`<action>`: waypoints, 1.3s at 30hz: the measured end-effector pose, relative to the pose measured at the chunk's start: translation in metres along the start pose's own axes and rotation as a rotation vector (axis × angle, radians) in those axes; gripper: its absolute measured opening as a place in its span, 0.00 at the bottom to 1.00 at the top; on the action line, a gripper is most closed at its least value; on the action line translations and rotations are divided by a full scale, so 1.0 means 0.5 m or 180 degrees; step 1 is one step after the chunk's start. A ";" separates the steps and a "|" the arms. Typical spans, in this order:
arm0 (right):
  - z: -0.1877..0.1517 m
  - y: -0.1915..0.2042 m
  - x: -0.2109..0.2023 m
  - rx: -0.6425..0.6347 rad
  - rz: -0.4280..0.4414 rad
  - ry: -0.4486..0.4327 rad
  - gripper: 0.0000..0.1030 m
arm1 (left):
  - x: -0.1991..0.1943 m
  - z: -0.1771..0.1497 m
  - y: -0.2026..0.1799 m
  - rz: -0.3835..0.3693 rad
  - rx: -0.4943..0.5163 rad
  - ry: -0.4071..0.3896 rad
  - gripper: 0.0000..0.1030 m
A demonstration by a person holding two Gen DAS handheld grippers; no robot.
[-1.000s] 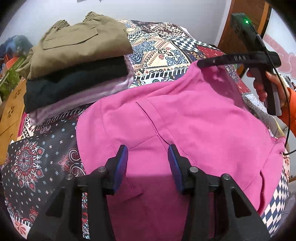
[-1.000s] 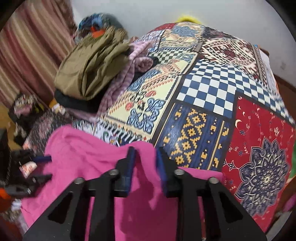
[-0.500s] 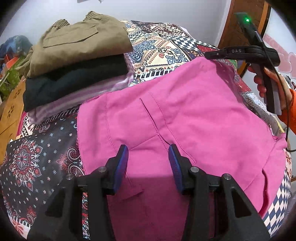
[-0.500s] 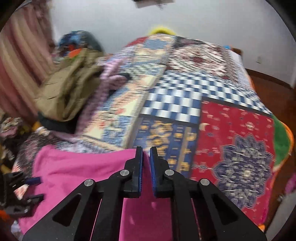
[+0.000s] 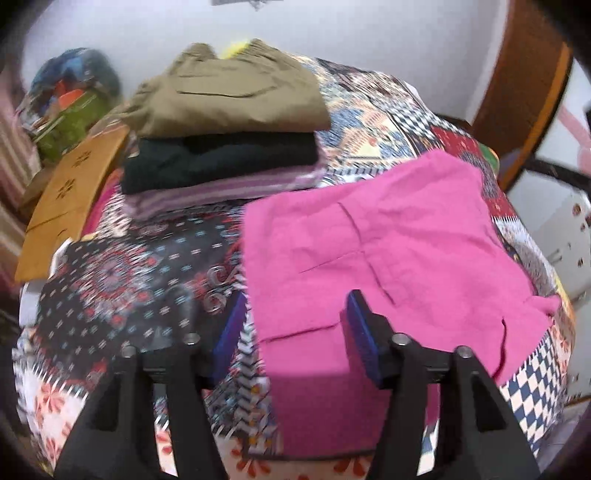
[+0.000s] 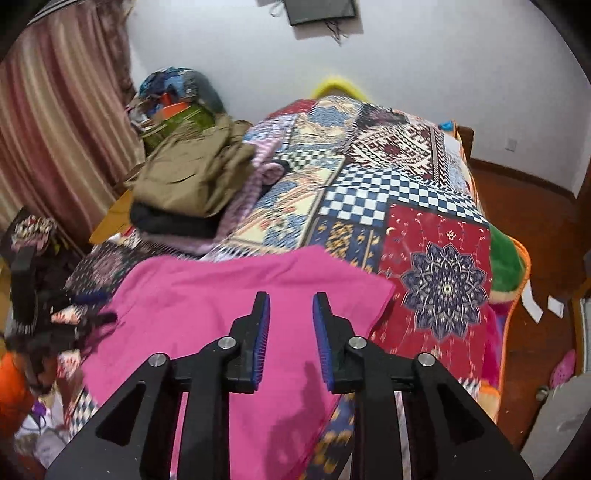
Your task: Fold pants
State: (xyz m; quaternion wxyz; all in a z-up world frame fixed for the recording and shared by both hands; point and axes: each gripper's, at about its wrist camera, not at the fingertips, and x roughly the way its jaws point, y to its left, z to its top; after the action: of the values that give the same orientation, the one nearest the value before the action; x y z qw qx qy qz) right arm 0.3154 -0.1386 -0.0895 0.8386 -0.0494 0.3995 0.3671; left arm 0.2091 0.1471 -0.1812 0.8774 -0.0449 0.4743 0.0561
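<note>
Both tools gape wide and empty — left tool [image 5: 295, 332], right tool [image 6: 290, 332] — over the folded bright-pink cotton pants [image 5: 369, 251], so a careless regrip could drag the fold open.

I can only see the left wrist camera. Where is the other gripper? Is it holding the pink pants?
Observer: No. The right gripper is open, above the pants, holding nothing.
Child: What's on the wall up there?
Observer: A dark screen hangs high on the wall; your view only catches its bottom edge.
Child: Is there anything on the floor?
Observer: Yes, white scraps of paper lie on the wooden floor beside the bed.
</note>
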 end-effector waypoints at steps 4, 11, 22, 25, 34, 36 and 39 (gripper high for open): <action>-0.053 0.056 -0.025 -0.0094 0.0011 -0.0030 0.38 | -0.040 -0.023 0.020 0.0174 -0.0137 -0.0101 0.80; -0.137 0.110 0.021 0.0074 0.0263 0.0280 0.39 | -0.031 -0.071 0.062 0.0085 -0.0718 0.0053 0.80; -0.203 0.106 0.039 0.0140 0.0206 0.0522 0.39 | 0.024 -0.129 0.081 -0.0463 -0.1469 0.0420 0.80; -0.211 0.107 0.041 0.0179 0.0228 0.0512 0.39 | 0.025 -0.134 0.081 -0.0486 -0.1522 0.0428 0.80; -0.213 0.104 0.044 0.0192 0.0237 0.0467 0.43 | -0.063 -0.157 0.059 -0.0687 -0.1497 0.0241 0.80; -0.214 0.103 0.045 0.0219 0.0244 0.0449 0.43 | -0.065 -0.166 0.036 -0.0894 -0.1409 0.0272 0.80; -0.216 0.101 0.044 0.0239 0.0251 0.0428 0.43 | -0.055 -0.180 0.009 -0.1004 -0.1354 0.0305 0.81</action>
State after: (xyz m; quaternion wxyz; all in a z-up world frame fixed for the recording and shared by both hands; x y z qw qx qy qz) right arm 0.2226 -0.1299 -0.1673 0.7960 -0.0266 0.4700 0.3805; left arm 0.1189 0.1381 -0.2076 0.8227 -0.3042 0.4800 0.0149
